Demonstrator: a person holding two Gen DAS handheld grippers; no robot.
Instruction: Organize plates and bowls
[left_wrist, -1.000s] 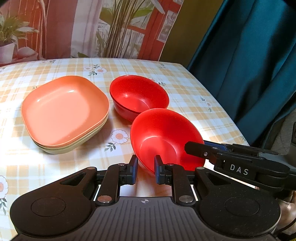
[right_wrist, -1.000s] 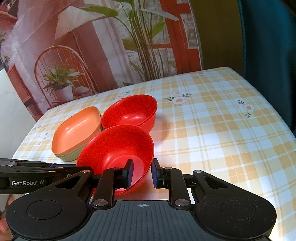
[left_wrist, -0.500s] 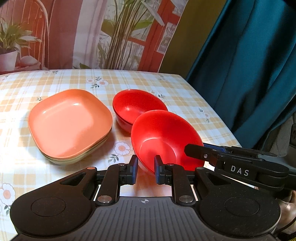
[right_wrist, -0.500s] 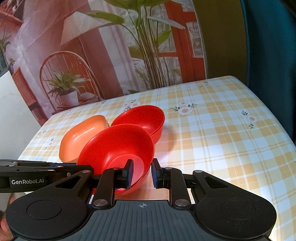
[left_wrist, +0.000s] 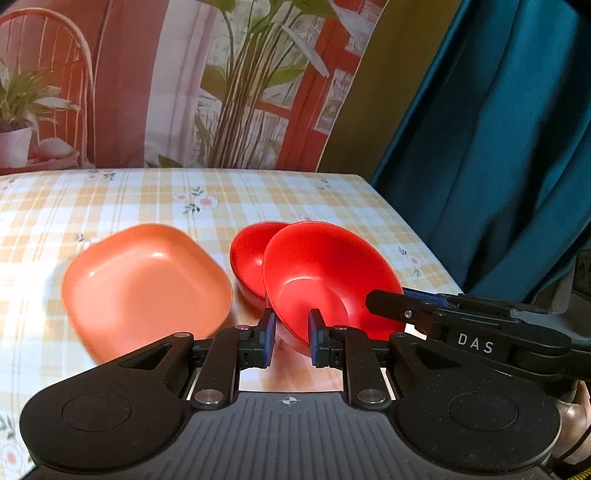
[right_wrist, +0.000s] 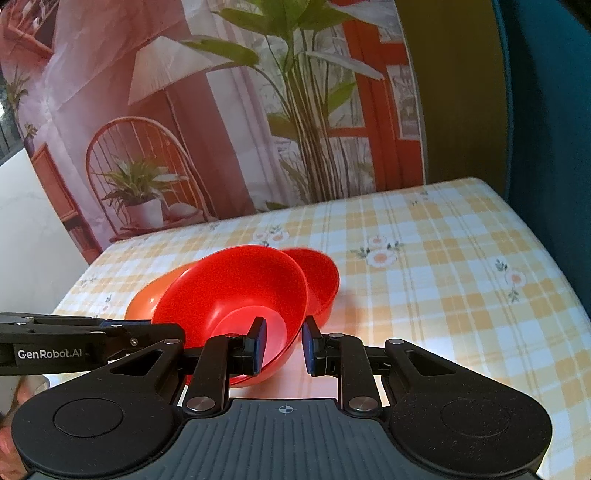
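A red bowl is held off the table by both grippers, one on each side of its rim. My left gripper is shut on its near rim. My right gripper is shut on the opposite rim of the same bowl. A second red bowl stands on the table behind it; it also shows in the right wrist view. A stack of square orange plates lies to the left of the bowls, partly hidden in the right wrist view.
The table has a yellow checked floral cloth. A teal curtain hangs past its right edge. A printed backdrop stands behind the far edge.
Both grippers have lifted the held red bowl higher and carried it toward the second bowl, which it now overlaps. The plates and second bowl stay put.
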